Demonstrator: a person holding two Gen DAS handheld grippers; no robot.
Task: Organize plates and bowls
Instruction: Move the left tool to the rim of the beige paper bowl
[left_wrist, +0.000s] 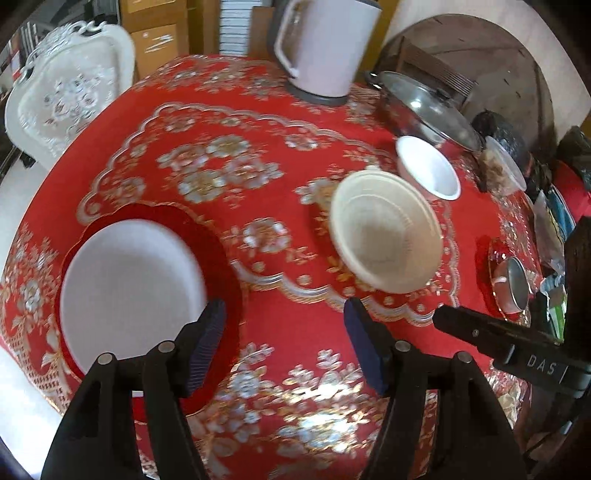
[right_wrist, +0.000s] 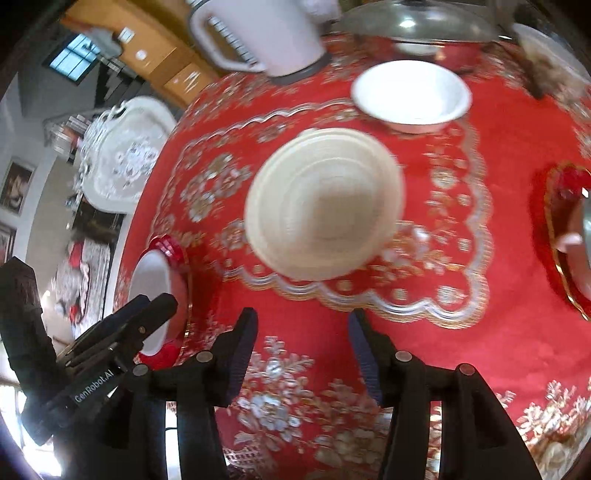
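Left wrist view: white plate (left_wrist: 129, 288) already sits on red plate (left_wrist: 221, 251). Cream bowl (left_wrist: 386, 232) and white bowl (left_wrist: 430, 168) remain separate on the table (left_wrist: 258, 147). Left hand-held gripper (left_wrist: 284, 350) and right hand-held gripper (right_wrist: 303, 358) are both wide open and empty. Judged early: bowls unstacked.

Two bowls, cream (left_wrist: 386, 232) and white (left_wrist: 430, 168); one white plate (left_wrist: 129, 284); two red plates (left_wrist: 229, 273) (left_wrist: 496, 273).

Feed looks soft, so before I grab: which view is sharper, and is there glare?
Left wrist: ribbed cream bowl fairly crisp; glare on tablecloth near left claw. Right wrist: same bowl motion-smeared; right claw sharp.
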